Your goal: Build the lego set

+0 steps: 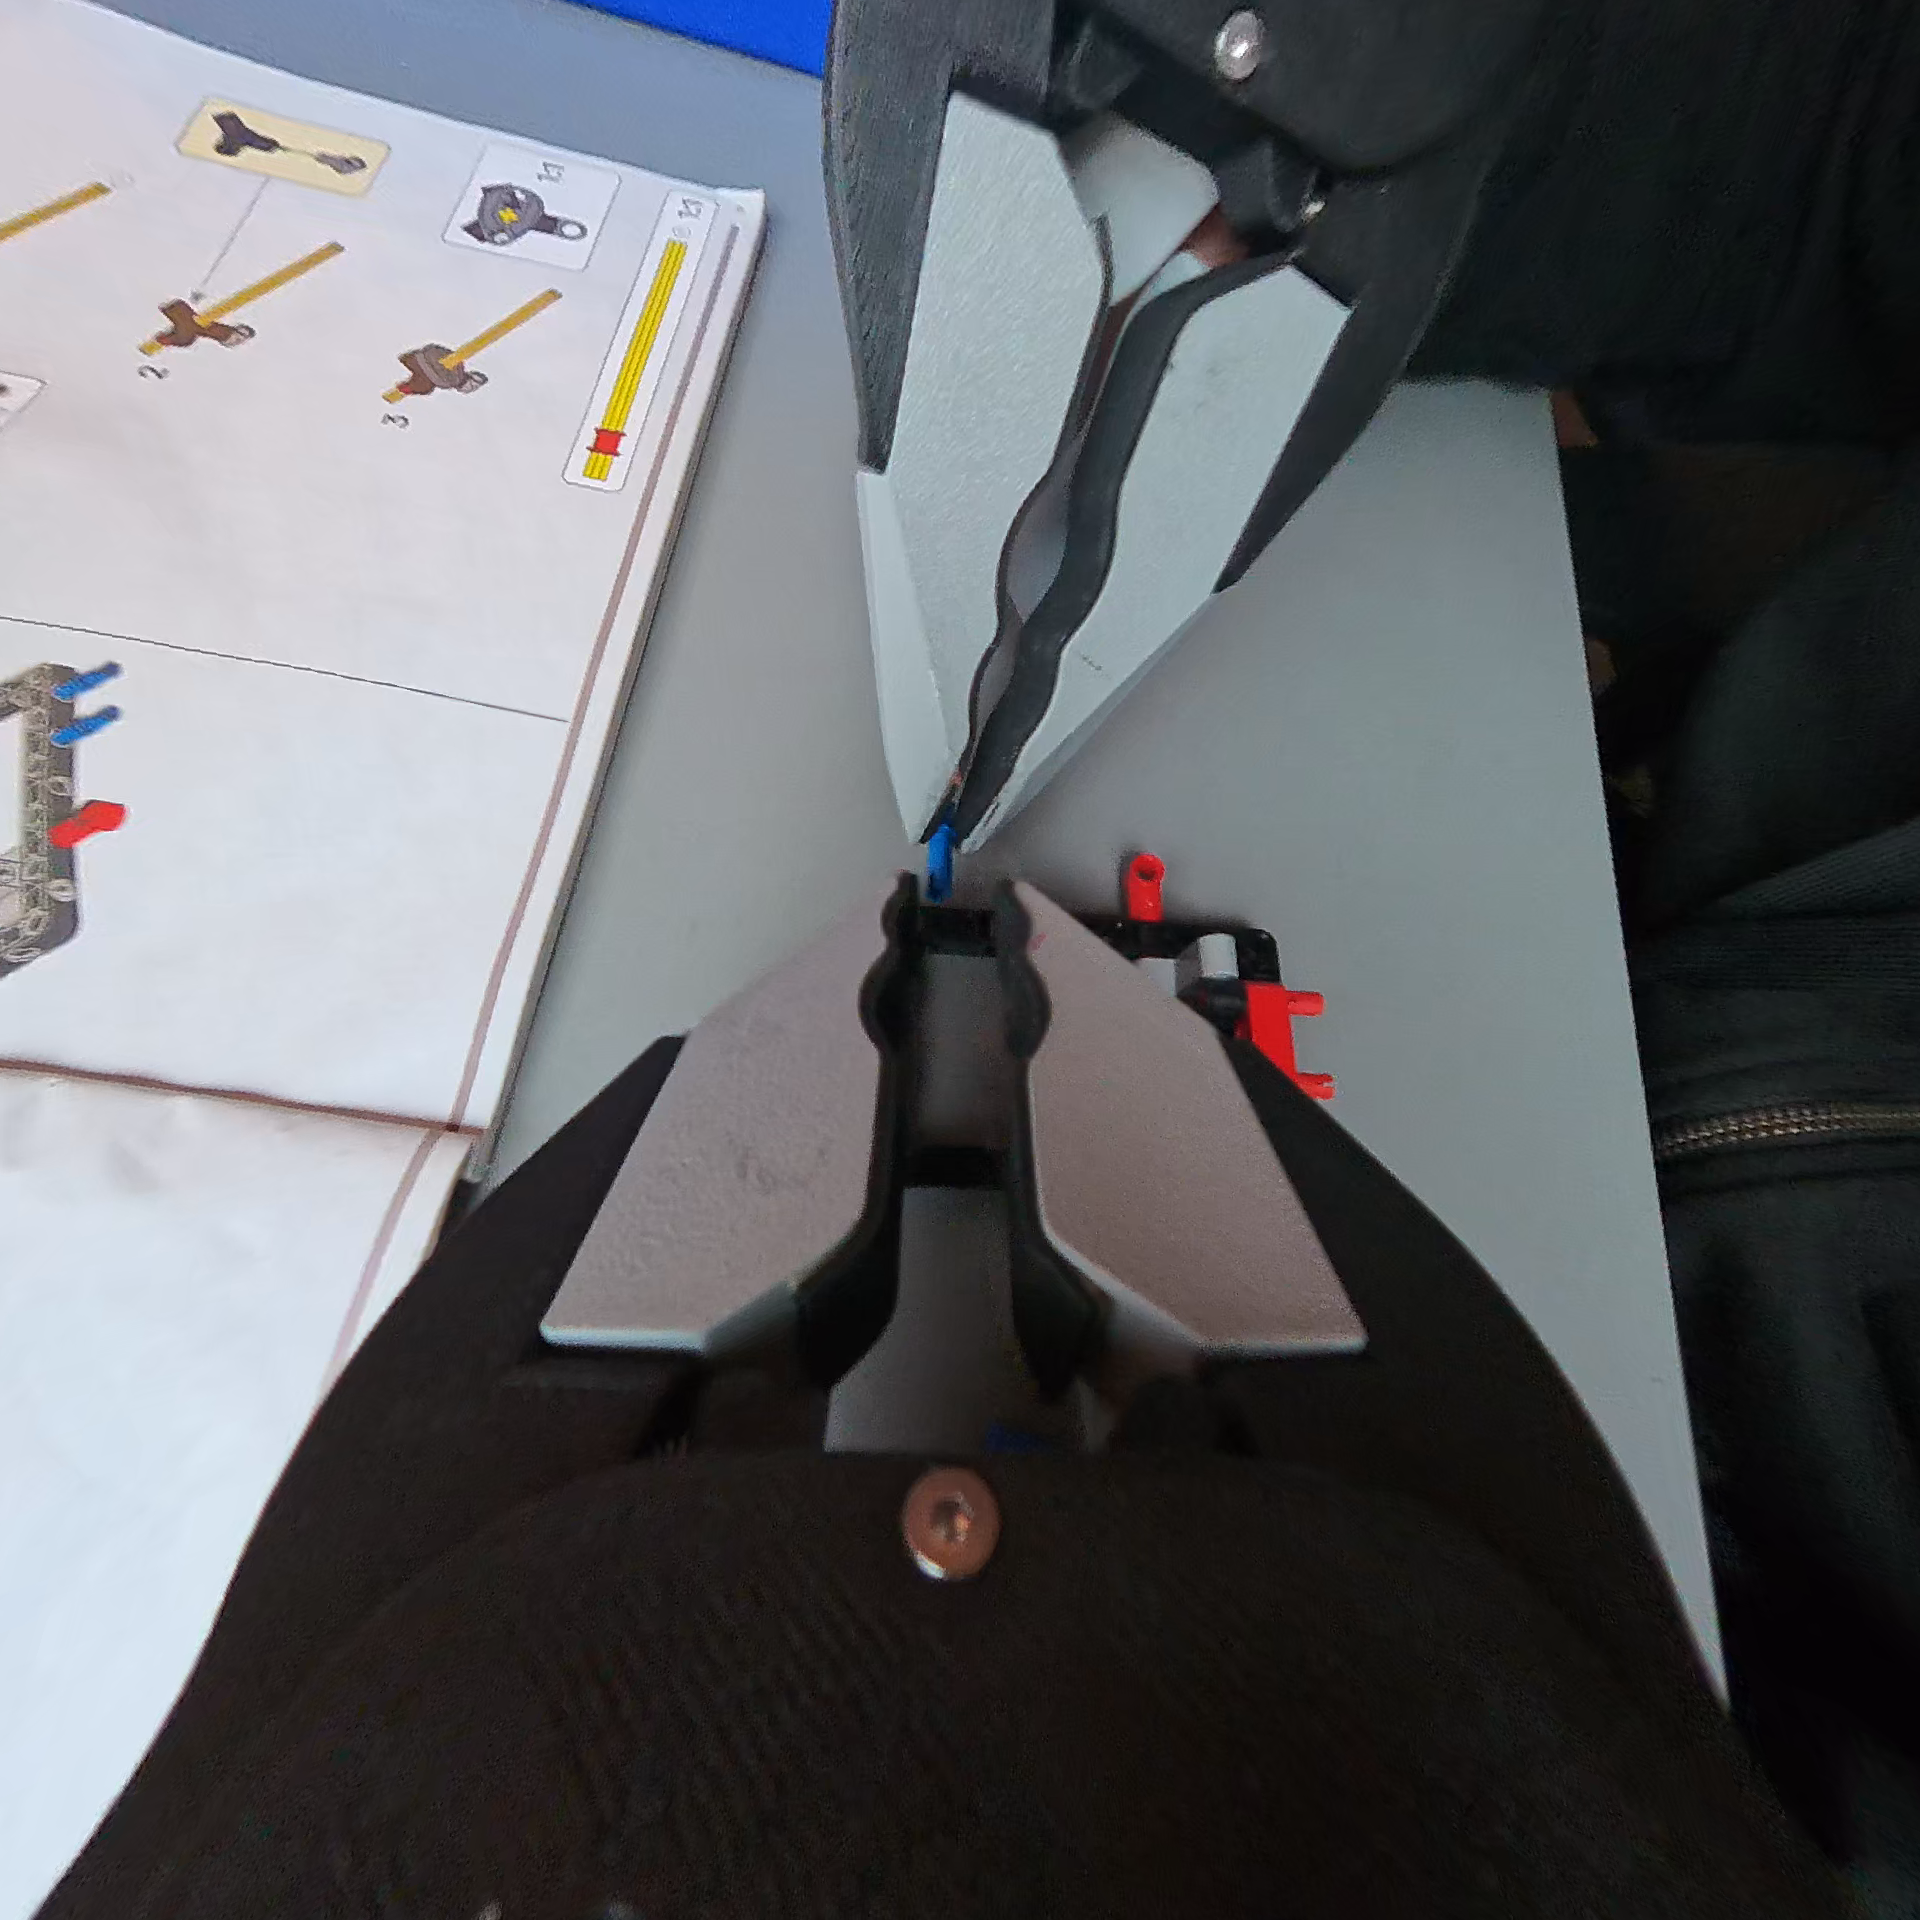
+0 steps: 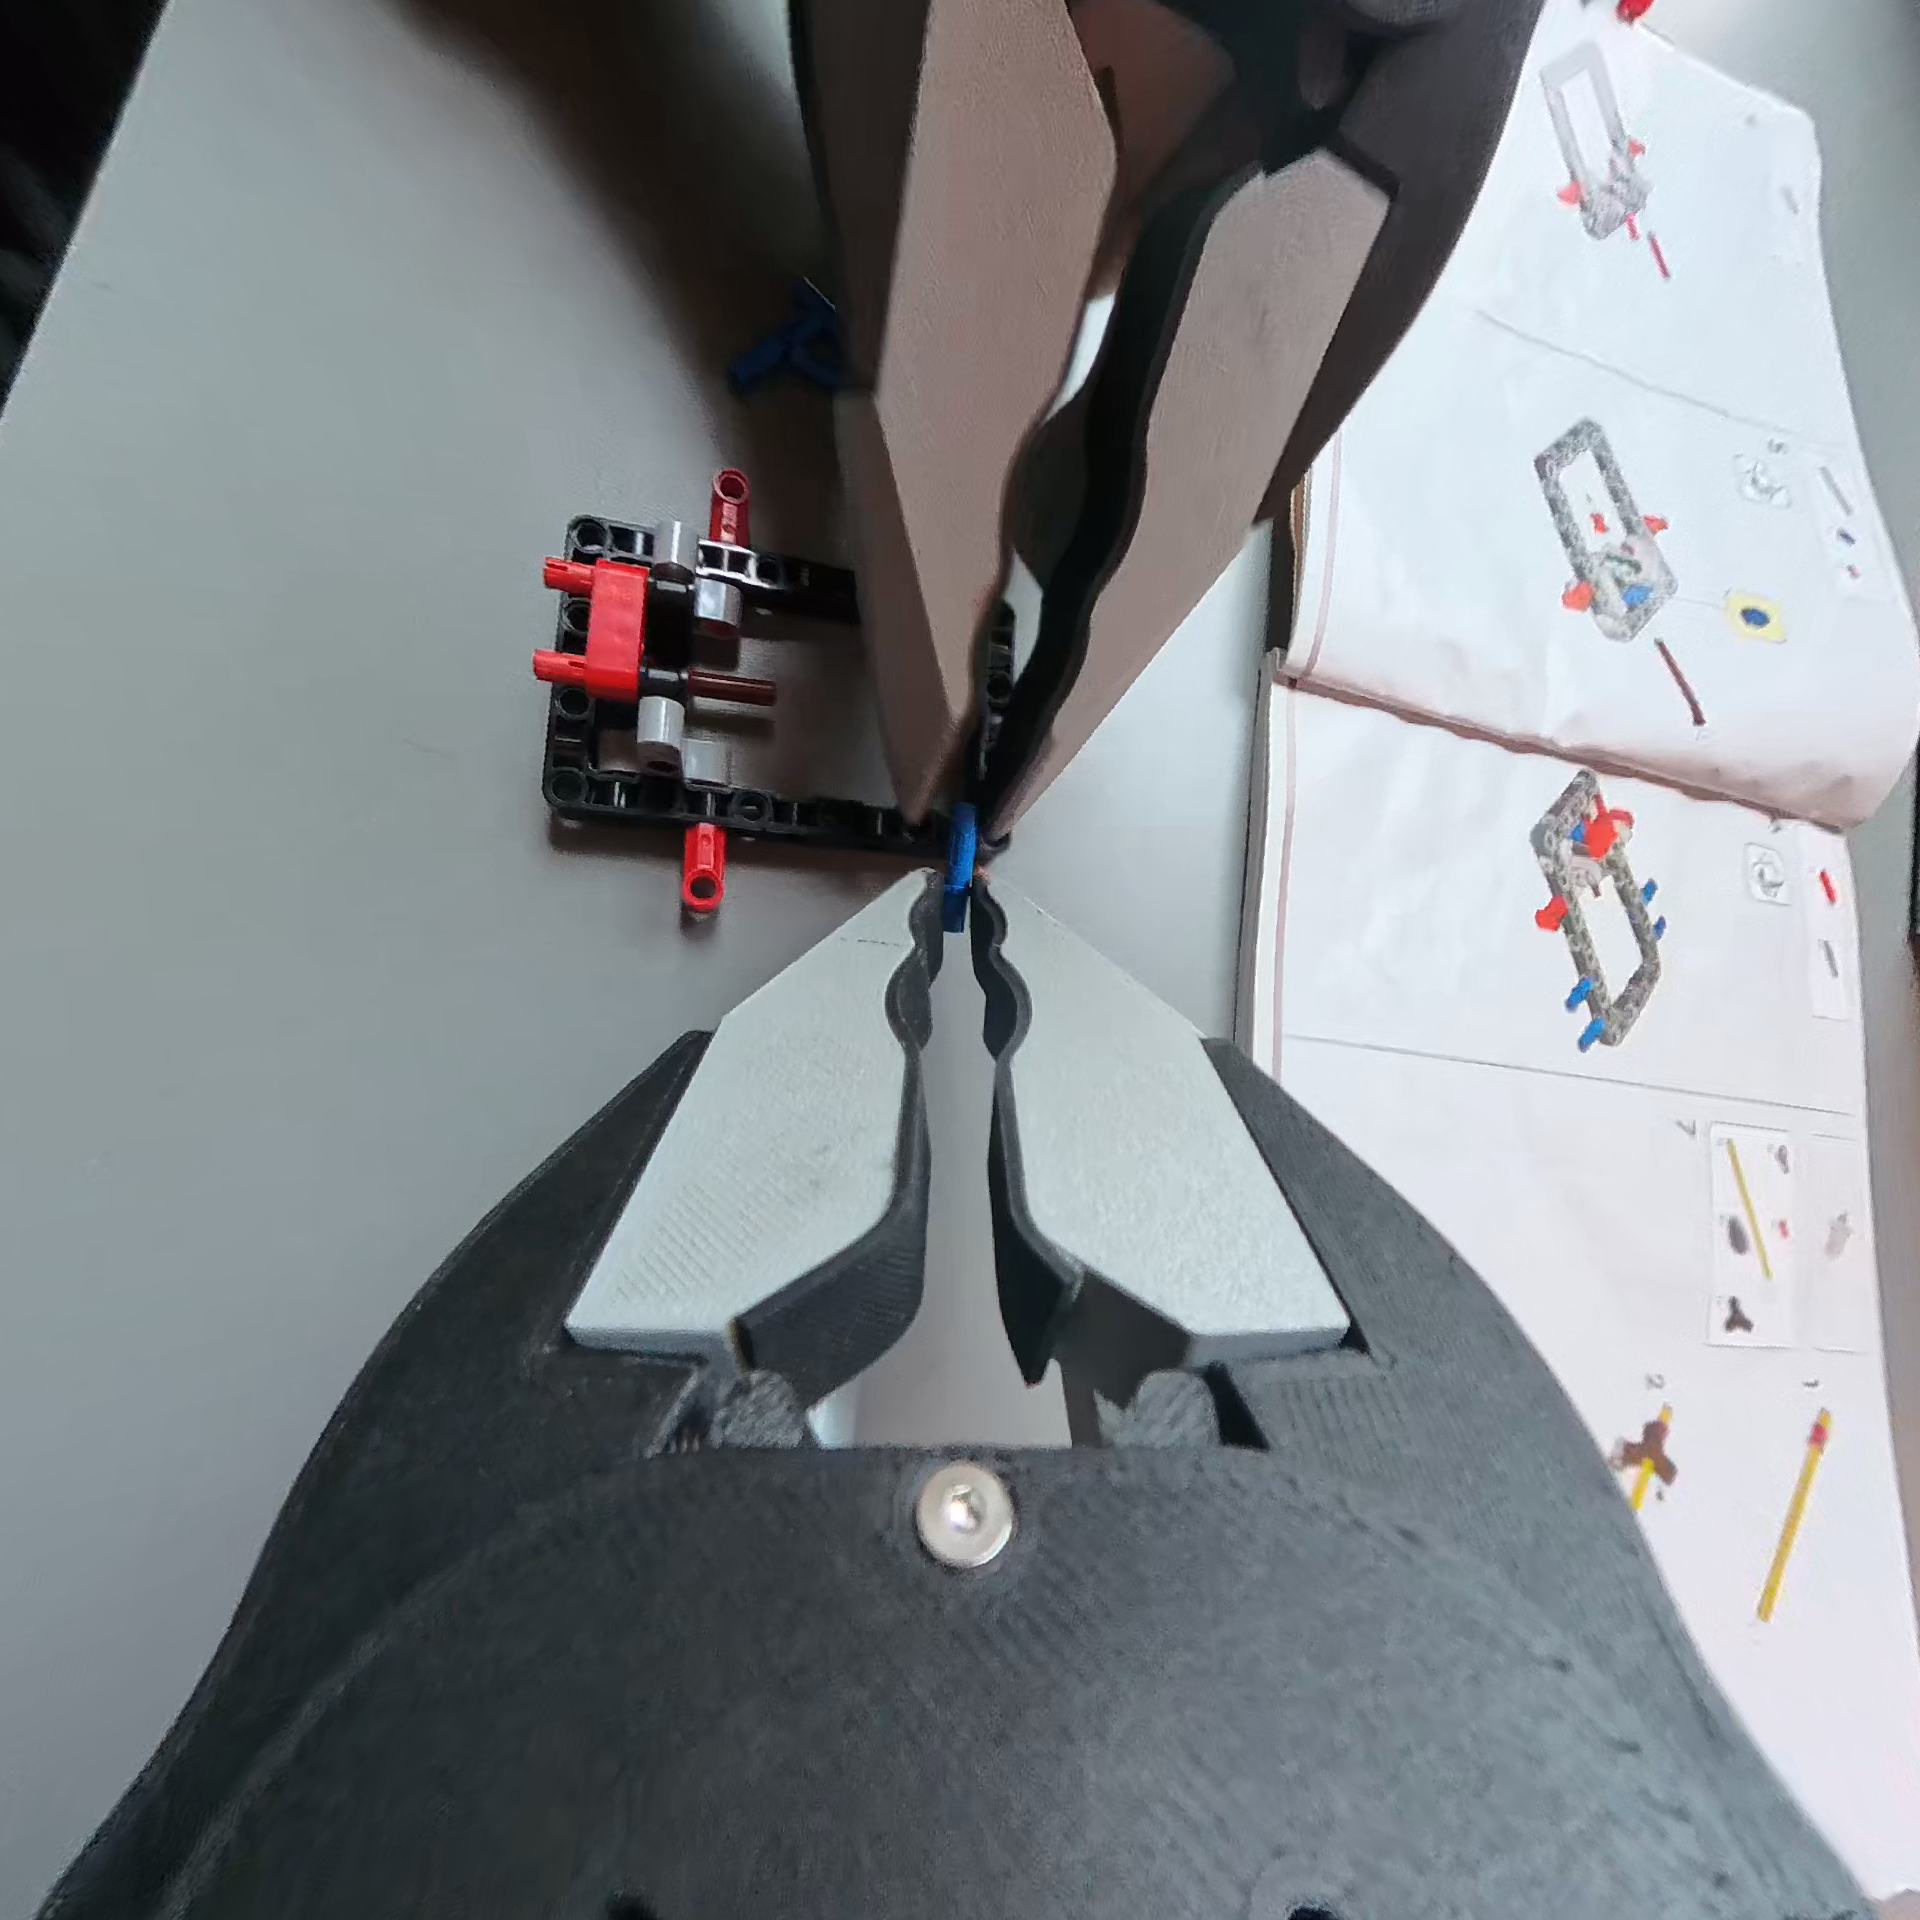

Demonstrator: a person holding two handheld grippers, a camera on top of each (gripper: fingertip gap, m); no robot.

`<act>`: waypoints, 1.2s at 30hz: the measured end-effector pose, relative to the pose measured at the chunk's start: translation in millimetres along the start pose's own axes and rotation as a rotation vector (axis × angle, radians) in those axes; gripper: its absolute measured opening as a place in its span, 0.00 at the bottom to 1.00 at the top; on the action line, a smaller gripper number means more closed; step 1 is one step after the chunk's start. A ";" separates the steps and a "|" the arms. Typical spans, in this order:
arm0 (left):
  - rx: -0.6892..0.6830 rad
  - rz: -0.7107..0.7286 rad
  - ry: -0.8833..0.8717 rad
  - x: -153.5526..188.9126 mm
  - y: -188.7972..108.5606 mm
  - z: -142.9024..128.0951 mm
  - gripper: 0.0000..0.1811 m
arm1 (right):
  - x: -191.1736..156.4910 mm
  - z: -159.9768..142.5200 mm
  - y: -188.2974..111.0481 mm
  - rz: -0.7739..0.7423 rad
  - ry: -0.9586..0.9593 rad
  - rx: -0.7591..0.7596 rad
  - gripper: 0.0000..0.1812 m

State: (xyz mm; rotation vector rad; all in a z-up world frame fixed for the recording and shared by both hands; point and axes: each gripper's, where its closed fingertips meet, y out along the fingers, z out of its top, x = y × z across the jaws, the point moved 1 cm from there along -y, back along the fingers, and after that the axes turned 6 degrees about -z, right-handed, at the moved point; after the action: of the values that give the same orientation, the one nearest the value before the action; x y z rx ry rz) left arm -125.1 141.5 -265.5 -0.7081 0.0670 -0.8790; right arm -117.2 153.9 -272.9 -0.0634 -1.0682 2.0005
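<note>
Lego frame (image 2: 727, 810), a black rectangular beam assembly with red and grey connectors, lies flat on the grey bench (image 2: 260, 1039). At one corner of the frame, the left tongs (image 1: 958, 906) are clamped on its black end beam. Meeting them tip to tip, the right tongs (image 2: 961, 894) pinch a small blue plastic pin (image 2: 960, 847) touching that corner. An open white instruction booklet (image 2: 1558, 935) lies beside the frame.
</note>
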 end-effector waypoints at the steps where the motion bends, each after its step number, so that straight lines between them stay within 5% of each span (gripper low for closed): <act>1: 0.003 0.013 0.005 -1.8 -4.3 1.1 0.08 | 0.8 -2.3 -0.1 0.011 0.017 -0.014 0.01; 3: -0.022 0.070 0.024 -10.7 -11.0 -3.8 0.03 | -2.6 -3.7 -0.4 0.071 0.061 -0.026 0.01; 10: -0.177 0.130 0.040 -21.1 -4.6 -22.2 0.10 | -5.8 -9.7 2.3 0.185 0.126 -0.144 0.01; 23: -0.132 0.093 0.009 -15.6 2.5 -20.3 0.04 | 2.4 -16.9 4.7 0.235 -0.017 -0.407 0.01; 36: -0.094 0.099 0.018 -15.6 1.6 -21.0 0.03 | -1.1 -15.6 4.7 0.274 -0.019 -0.312 0.01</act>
State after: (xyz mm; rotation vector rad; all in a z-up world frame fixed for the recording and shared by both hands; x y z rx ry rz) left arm -141.1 142.1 -286.2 -0.7777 0.1591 -0.7912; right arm -113.3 162.1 -286.4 -0.3739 -1.4403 2.0565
